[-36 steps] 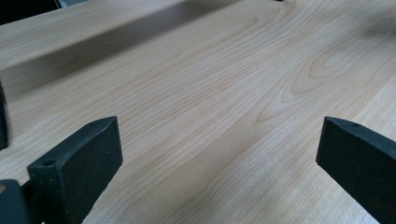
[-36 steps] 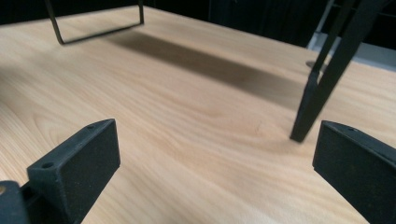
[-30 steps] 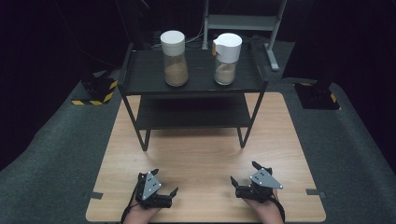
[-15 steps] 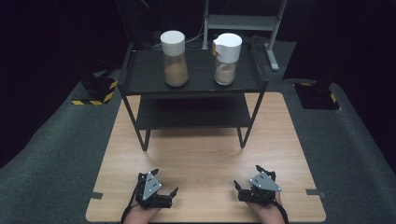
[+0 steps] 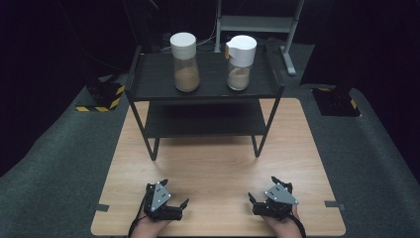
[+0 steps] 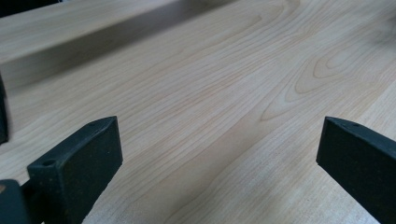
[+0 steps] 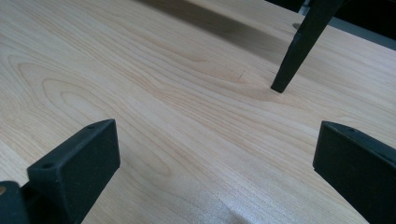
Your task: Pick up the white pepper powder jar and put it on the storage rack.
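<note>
high view: the left gripper (image 5: pixel 174 206) and the right gripper (image 5: pixel 262 199) rest low at the near edge of the wooden table (image 5: pixel 218 158), holding nothing. two jars of brown powder, one with a flat lid (image 5: pixel 185 62) and one with a spout lid (image 5: pixel 239 62), stand well apart from them on the top of the black shelf (image 5: pixel 148 79), likely waiting to be picked.

left gripper view: jaws wide open over bare wood.

right gripper view: jaws wide open too, facing a shelf leg (image 7: pixel 301 46).
</note>
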`<state>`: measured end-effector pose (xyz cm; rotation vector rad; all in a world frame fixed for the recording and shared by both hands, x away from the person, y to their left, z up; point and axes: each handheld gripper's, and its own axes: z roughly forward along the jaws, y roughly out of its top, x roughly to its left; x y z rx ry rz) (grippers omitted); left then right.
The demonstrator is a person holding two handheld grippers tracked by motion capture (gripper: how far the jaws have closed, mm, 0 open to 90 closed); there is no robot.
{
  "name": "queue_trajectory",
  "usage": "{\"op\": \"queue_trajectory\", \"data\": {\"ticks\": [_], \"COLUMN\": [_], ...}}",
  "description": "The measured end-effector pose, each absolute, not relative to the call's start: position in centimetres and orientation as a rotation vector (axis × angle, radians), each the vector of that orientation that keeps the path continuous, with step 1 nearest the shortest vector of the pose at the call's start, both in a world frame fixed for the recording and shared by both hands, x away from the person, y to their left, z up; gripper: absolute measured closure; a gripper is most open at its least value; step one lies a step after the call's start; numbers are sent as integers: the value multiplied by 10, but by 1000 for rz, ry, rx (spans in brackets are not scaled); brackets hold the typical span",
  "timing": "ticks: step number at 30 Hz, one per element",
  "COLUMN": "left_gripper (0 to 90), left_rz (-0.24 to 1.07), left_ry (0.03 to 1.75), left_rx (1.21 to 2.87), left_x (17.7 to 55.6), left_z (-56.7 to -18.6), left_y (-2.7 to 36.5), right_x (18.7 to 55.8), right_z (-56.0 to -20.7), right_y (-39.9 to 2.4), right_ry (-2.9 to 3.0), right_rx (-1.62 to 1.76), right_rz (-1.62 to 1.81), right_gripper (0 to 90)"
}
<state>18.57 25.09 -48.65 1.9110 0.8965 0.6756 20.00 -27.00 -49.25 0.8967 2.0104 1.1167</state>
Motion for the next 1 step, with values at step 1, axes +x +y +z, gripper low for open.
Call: {"op": "queue_trajectory", "data": {"ticks": [1], "left_gripper": [7], "left_rz": [671], "left_ry": [899], "left_rx": [1909], "left_x": [186], "left_z": [-487], "left_y": [251], "right_x": [200], "right_z": [-493], "right_y": [-270], "right_ry": [2008], "right_rx": [894], "right_rz": [1119], "right_gripper": [0]}}
